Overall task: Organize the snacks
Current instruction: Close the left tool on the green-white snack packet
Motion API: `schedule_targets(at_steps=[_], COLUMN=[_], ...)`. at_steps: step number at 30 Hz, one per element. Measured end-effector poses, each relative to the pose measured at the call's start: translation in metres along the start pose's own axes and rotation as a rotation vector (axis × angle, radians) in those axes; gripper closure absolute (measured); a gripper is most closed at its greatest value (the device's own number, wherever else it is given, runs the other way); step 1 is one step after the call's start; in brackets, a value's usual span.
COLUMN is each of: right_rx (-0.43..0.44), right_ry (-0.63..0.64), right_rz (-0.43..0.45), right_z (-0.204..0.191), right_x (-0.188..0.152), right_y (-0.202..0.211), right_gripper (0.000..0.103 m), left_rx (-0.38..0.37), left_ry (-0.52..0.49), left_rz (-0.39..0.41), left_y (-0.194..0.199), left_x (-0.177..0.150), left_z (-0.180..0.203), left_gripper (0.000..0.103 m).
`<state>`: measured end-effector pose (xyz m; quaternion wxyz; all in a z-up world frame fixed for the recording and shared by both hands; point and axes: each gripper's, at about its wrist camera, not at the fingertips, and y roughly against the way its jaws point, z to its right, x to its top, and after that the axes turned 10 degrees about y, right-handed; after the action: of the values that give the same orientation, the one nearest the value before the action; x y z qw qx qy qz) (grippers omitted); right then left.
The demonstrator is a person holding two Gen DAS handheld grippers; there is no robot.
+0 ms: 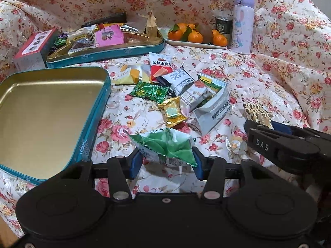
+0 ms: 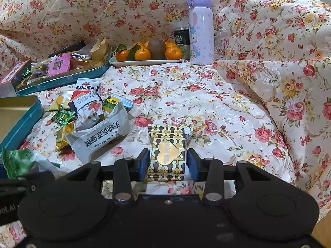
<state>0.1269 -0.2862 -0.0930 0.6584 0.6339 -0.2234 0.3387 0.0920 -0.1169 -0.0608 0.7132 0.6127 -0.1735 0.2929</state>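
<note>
L tongs (image 1: 167,161) sit nearest, blue pads touching both sides of a green-and-white snack packet (image 1: 165,146), so I read it as held, lifted a bit off the floral cloth (image 1: 258,78). R tongs (image 2: 168,164) are narrower, clamped on a gold-patterned packet w/ a heart label (image 2: 168,150); pads look to touch both edges.

Step in hand, by my read: each hand has picked one snack from the loose lot, carry to a tin comes next. The empty teal tin (image 1: 99,107) lies just beside the L tongs, on their left, so the green packet needs a short swing over the rim, then let go. R tongs are further off w/ the L tongs between them and that tin; better to go one at a time to avoid a clash.

Mid-distance: pile of loose snacks (image 1: 178,91) near the tin, incl. a grey sesame crisp bag (image 2: 99,136). Behind, a second teal tin (image 1: 107,49) already holds packets. Farthest: fruit plate (image 1: 194,44), purple bottle (image 1: 243,22).
</note>
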Motion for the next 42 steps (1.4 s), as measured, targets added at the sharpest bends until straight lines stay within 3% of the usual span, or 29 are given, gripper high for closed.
schedule_targets(at_steps=[12, 21, 33, 42], right_rx=[0.006, 0.005, 0.011, 0.01], right_ry=[-0.004, 0.001, 0.0, 0.007], right_rz=[-0.003, -0.003, -0.001, -0.003], right_z=[0.0, 0.0, -0.001, -0.002], right_x=[0.001, 0.002, 0.002, 0.004], right_y=[-0.001, -0.001, -0.003, -0.004], right_gripper=[0.058, 0.057, 0.054, 0.052], left_rx=[-0.007, 0.009, 0.025, -0.022], left_ry=[0.023, 0.039, 0.061, 0.122], left_rz=[-0.034, 0.006, 0.001, -0.016], left_y=[-0.004, -0.003, -0.018, -0.013], left_x=[-0.002, 0.008, 0.027, 0.033], left_z=[-0.007, -0.006, -0.005, -0.013], left_gripper=[0.046, 0.046, 0.045, 0.046])
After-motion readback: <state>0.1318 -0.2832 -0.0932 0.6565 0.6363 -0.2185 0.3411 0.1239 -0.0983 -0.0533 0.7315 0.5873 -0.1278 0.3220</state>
